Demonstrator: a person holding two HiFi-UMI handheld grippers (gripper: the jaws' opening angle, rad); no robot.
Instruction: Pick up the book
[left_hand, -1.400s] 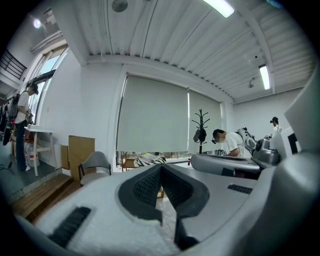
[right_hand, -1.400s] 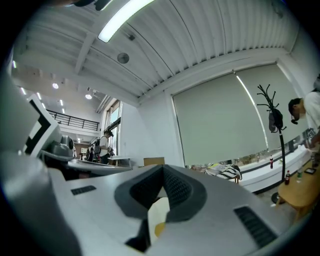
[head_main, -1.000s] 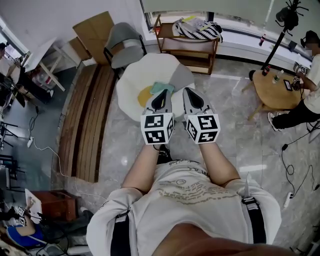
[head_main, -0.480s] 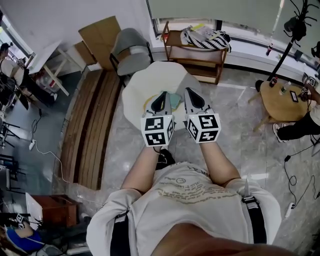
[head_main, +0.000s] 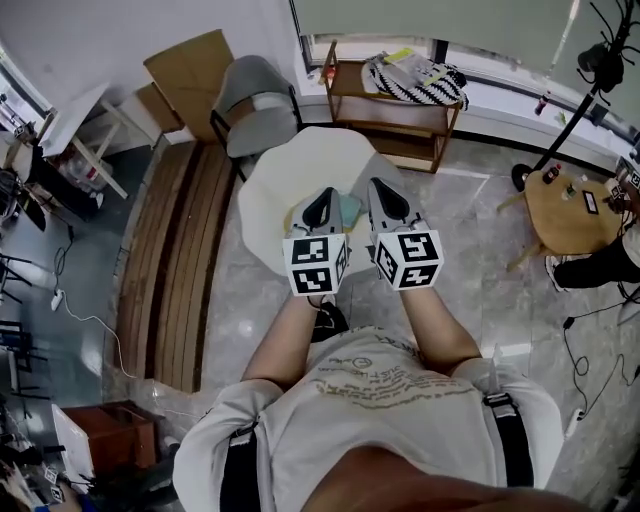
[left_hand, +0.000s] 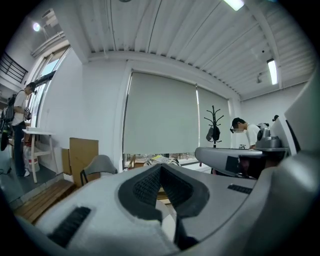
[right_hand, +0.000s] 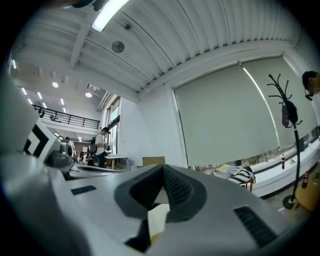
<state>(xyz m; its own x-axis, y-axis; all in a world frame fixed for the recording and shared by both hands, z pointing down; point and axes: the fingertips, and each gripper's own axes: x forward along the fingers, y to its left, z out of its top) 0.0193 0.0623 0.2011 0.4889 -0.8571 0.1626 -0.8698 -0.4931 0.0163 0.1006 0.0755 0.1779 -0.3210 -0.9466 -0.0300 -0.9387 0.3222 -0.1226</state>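
A teal book (head_main: 349, 208) lies on a round white table (head_main: 285, 175) in the head view, showing in the gap between my two grippers. My left gripper (head_main: 322, 203) hangs over the table's near part, just left of the book, its jaws shut with nothing in them. My right gripper (head_main: 381, 195) is level with it, just right of the book, and also shut and empty. In the left gripper view the left gripper (left_hand: 161, 167) has its pads meeting at the tip. The right gripper view shows the right gripper (right_hand: 163, 167) the same way. Most of the book is hidden.
A grey chair (head_main: 258, 95) stands behind the white table, and a wooden shelf (head_main: 392, 100) with a striped bag (head_main: 415, 75) is by the window. A slatted wooden bench (head_main: 175, 240) runs along the left. At right a person sits at a small round wooden table (head_main: 565, 205).
Both grippers have moved forward together over the white table, and the table now sits closer in the head view. A yellow thing beside the book is now covered by the left gripper. Jaws unchanged.
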